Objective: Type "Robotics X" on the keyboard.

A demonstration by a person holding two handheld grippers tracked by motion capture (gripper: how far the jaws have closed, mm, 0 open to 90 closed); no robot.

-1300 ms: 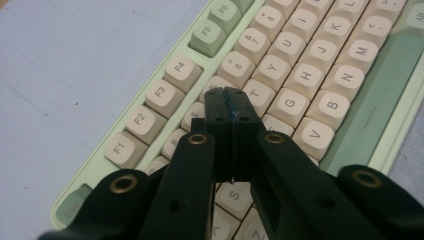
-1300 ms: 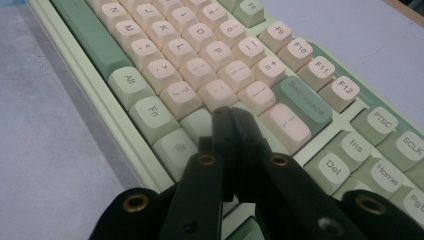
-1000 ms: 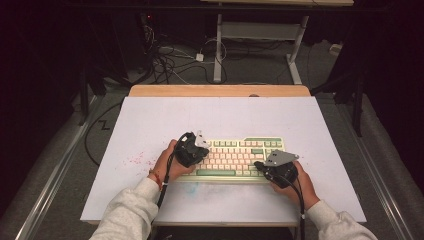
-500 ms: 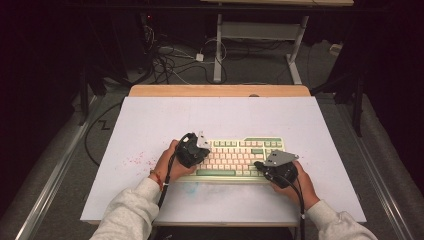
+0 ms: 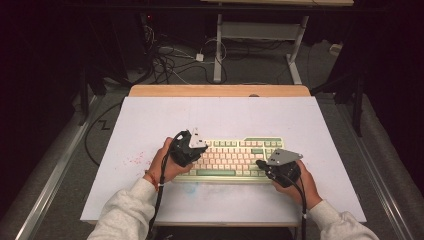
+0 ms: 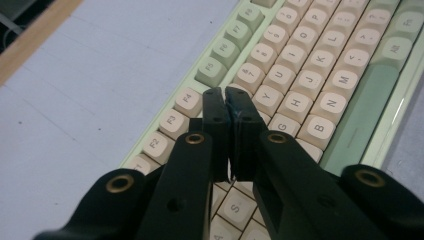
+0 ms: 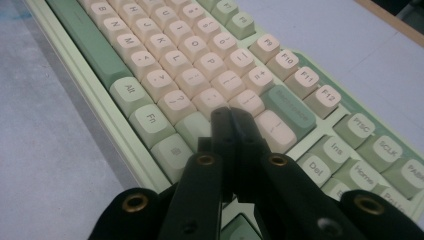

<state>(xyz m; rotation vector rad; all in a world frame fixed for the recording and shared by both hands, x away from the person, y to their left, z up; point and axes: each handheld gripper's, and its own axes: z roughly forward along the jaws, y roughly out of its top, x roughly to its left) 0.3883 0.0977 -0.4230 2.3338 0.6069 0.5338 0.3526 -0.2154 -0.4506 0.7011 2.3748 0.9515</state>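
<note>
A pale green keyboard (image 5: 235,157) with cream and green keys lies on the white mat, near its front edge. My left gripper (image 5: 202,151) hovers low over the keyboard's left part. In the left gripper view its tips (image 6: 225,92) sit just above the cream keys (image 6: 310,65) beside the function row. Its jaws have just parted by a hair and hold nothing. My right gripper (image 5: 262,163) is over the keyboard's right part. The right gripper view shows its tips (image 7: 231,112) pressed together above the keys (image 7: 165,50) next to the long green key.
The white mat (image 5: 215,115) covers the table, with a wooden strip (image 5: 220,91) along the far edge. Faint red specks (image 5: 134,160) mark the mat left of the keyboard. Cables (image 5: 170,65) and a desk frame (image 5: 260,30) stand on the floor beyond.
</note>
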